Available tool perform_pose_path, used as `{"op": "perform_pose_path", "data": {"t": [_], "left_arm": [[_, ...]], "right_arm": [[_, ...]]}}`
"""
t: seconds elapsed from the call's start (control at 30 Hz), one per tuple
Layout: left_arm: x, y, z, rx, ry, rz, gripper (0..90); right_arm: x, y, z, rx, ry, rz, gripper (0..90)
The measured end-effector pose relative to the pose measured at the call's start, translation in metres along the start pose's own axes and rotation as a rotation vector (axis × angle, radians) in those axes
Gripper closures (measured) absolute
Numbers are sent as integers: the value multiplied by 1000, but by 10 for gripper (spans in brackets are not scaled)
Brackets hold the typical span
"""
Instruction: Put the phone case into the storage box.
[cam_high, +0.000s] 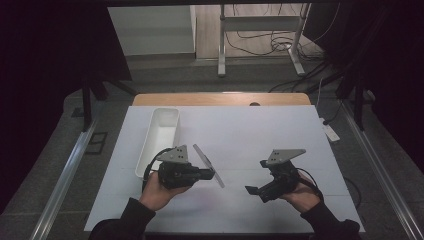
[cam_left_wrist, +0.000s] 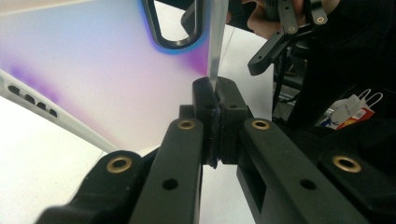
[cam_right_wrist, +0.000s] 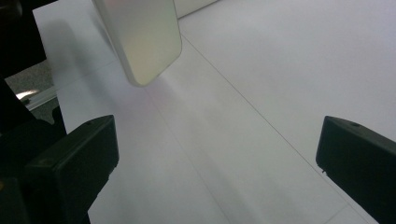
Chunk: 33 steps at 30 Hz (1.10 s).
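A thin, pale flat plate (cam_high: 202, 156) with rounded corners stands on edge above the white table cover (cam_high: 250, 135). My left gripper (cam_high: 212, 175) is shut on its lower edge. In the left gripper view the two jaws (cam_left_wrist: 212, 91) meet on the plate (cam_left_wrist: 216, 42), which rises edge-on from between them. My right gripper (cam_high: 256, 176) is held to the right of the plate, pointing left towards it, jaws wide apart with nothing between them. In the right gripper view the gripper (cam_right_wrist: 219, 154) looks over bare cover, and the plate (cam_right_wrist: 144, 37) hangs ahead at the upper left.
A long white tray (cam_high: 150, 135) lies on the cover's left side, behind the left hand. The wooden desk edge (cam_high: 220, 98) runs along the back. Beyond it are a metal stand (cam_high: 221, 50) and floor cables (cam_high: 280, 42). Shopping bags (cam_left_wrist: 350, 112) lie at the side.
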<state>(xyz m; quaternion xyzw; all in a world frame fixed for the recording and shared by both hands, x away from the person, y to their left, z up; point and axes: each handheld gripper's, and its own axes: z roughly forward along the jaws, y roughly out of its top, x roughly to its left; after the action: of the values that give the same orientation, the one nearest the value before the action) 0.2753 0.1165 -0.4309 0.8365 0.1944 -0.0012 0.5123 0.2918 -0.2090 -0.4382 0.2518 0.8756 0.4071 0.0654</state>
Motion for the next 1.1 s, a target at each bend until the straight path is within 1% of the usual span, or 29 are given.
{"op": "perform_pose_path", "data": {"t": [0.27,0.43,0.7,0.97,1.1], "left_arm": [[5,3,0,4,35,-7,879],[7,5,-1,9,55,-6,879],[15,9,-5,8,94,-10,879],[22,11,-8,9,120,-13,879],[26,13,-10,9,140,-15,879]], "right_arm": [[-2,-5,-7,5,-41,8,0],[-3,-7,-11,0,-58,13,0],[-6,-11,-17,-2,-83,27,0],[-6,-16,-23,-1,-100,23,0],[-7,-19,-28,-5,-114,35,0]]}}
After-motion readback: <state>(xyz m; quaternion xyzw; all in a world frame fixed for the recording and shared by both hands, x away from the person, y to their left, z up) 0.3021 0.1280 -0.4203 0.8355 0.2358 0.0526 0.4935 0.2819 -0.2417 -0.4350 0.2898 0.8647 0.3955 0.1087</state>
